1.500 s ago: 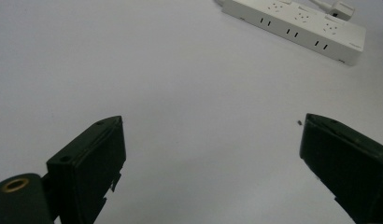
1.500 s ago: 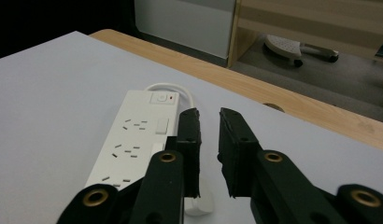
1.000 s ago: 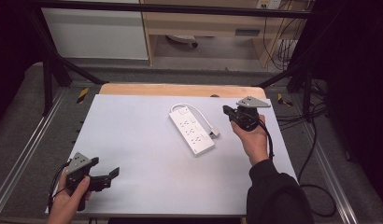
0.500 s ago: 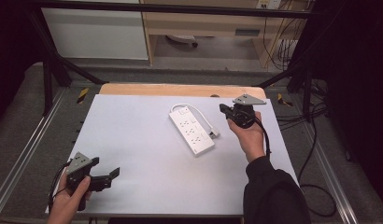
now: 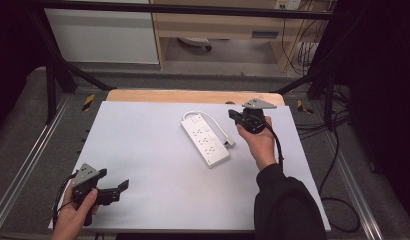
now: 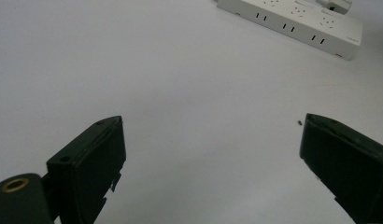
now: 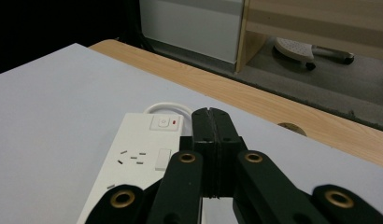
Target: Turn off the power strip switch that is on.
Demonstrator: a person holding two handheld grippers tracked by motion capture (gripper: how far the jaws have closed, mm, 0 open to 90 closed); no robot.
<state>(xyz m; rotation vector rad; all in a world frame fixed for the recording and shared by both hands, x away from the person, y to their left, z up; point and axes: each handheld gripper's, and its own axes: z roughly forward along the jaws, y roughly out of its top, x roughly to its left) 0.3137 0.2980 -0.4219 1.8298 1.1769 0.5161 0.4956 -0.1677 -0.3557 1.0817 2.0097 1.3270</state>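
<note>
High view: we see the white power strip (image 5: 205, 139) lying diagonally on the pale table mat (image 5: 143, 150), right of centre, its cable looped behind the far end and the plug resting along its right side.
Right gripper (image 5: 236, 115): jaws pressed together with nothing between them, held above the mat just beside the strip's far, switch end.
Left gripper (image 5: 118, 190): jaws spread wide and empty, down at the near left corner, well apart from the strip.
Progress: we judge the work barely begun; the strip looks untouched, and the closed tip seems bound for the rocker switch.
Right gripper view: the switch (image 7: 165, 123) with its red mark shows here, just left of the shut jaws.
Left gripper view: the strip's socket faces (image 6: 297, 21) show beyond open jaws.
</note>
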